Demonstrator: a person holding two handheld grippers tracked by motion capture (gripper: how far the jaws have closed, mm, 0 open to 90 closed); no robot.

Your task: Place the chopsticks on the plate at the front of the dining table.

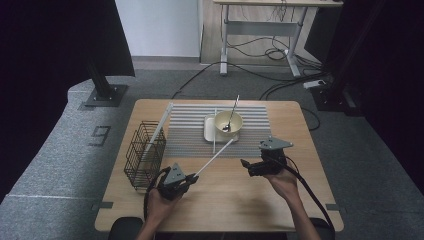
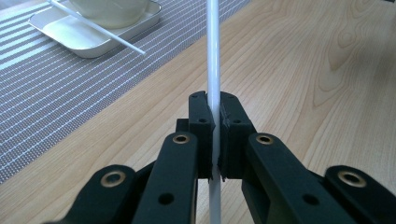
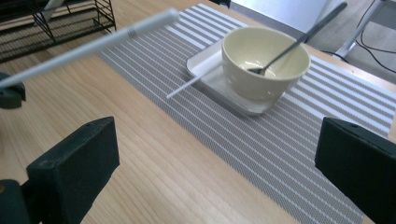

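High view: a wooden tabletop [image 1: 235, 200] carries a grey striped mat [image 1: 250, 135] across its far half. On the mat sits a pale square tray [image 1: 209, 131] with a cream bowl [image 1: 228, 122] on it, and a metal spoon [image 1: 230, 116] leans in the bowl with its handle pointing away over the far rim. A thin white stick [image 1: 214, 131] lies across the tray beside the bowl. At the tabletop's left stands a black wire basket [image 1: 144, 152], with a long white strip [image 1: 159, 127] leaning out of it toward the mat's far corner. On the floor to the left, a marking reads "9".

The left tool [image 1: 189, 178], held in the person's left hand [image 1: 159, 202] near the front edge, is clamped on a white chopstick [image 1: 215, 156] that slants up and away, its far tip reaching the mat just in front of the tray. Left gripper view: the jaws press the chopstick [image 2: 213, 70] from both sides.

The right tool [image 1: 246, 165], held in the right hand [image 1: 285, 182], points left over bare wood, near the chopstick but apart from it. Right gripper view: its jaws stand wide apart with nothing between them, the bowl [image 3: 264, 60] beyond. Tiny print on the chopstick [image 3: 93, 46] is too small to read.
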